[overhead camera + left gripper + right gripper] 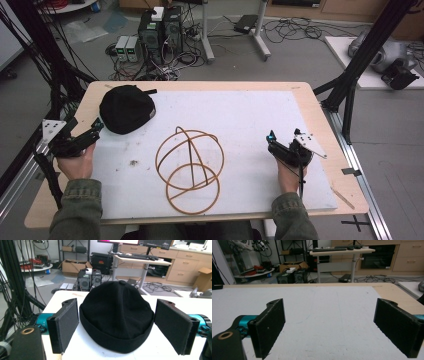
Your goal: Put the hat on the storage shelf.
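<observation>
Cables, computer towers and desks crowded the floor beyond the tabletop [320, 195], whose wooden top was mostly covered by a white sheet [250, 120]. At its near left corner the left claw [97, 126] was held in the person's left hand [77, 162], jaws spread wide. A black cap [126, 108] sat directly ahead of this claw; in the left gripper view the cap [117, 315] lay between the two open pads [65, 323] without either one touching it, crown up and brim fold flat on the sheet. To this claw's right, well apart from the cap, a wire-hoop stand [190, 167] of thin brown rings rested on the sheet. Beyond the stand, near the right edge, the right claw [270, 140] was gripped in the right hand [287, 175], also wide open, with bare white sheet ahead of its pads [270, 325].
</observation>
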A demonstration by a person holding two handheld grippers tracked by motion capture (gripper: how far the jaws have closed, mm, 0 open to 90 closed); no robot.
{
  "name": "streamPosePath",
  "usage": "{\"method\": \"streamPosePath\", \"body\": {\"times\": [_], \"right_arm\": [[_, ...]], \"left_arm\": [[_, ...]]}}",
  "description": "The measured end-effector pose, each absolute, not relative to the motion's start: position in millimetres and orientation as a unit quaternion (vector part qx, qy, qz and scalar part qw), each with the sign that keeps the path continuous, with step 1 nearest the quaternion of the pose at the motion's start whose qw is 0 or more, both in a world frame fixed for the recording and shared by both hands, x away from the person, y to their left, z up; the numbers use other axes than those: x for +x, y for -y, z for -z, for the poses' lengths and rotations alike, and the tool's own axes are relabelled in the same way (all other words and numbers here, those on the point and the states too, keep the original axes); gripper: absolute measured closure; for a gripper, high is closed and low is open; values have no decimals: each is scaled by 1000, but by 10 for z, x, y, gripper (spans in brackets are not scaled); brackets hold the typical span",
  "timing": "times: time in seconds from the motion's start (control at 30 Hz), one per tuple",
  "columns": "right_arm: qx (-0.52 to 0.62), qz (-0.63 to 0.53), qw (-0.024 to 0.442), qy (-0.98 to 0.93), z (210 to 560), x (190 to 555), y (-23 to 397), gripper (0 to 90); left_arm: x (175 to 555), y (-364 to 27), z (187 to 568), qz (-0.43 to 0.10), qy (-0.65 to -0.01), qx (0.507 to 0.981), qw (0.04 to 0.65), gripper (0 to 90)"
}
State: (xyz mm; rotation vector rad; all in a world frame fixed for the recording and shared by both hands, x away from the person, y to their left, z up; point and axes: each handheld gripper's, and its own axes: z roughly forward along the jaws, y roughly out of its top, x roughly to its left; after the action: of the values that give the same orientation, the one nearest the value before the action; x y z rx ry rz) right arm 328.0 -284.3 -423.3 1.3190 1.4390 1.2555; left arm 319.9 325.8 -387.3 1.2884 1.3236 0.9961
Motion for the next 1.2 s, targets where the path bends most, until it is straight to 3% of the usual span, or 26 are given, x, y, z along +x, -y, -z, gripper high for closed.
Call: {"method": "streamPosePath", "body": {"times": [0.37,0.63,1.2], "right_arm": [[510,-500,408,-569,4211,3287,2795,93],[528,-511,375,-566,4188,3313,2802,94],[504,-504,352,-606,4224,3380,2731,94]], "left_arm": [[3658,-3204,3782,-366,-562,591,448,188],[3945,-3206,3804,-338,-584,605,423,196],[4396,-2988,3890,-304,-585,635,402,241]]}}
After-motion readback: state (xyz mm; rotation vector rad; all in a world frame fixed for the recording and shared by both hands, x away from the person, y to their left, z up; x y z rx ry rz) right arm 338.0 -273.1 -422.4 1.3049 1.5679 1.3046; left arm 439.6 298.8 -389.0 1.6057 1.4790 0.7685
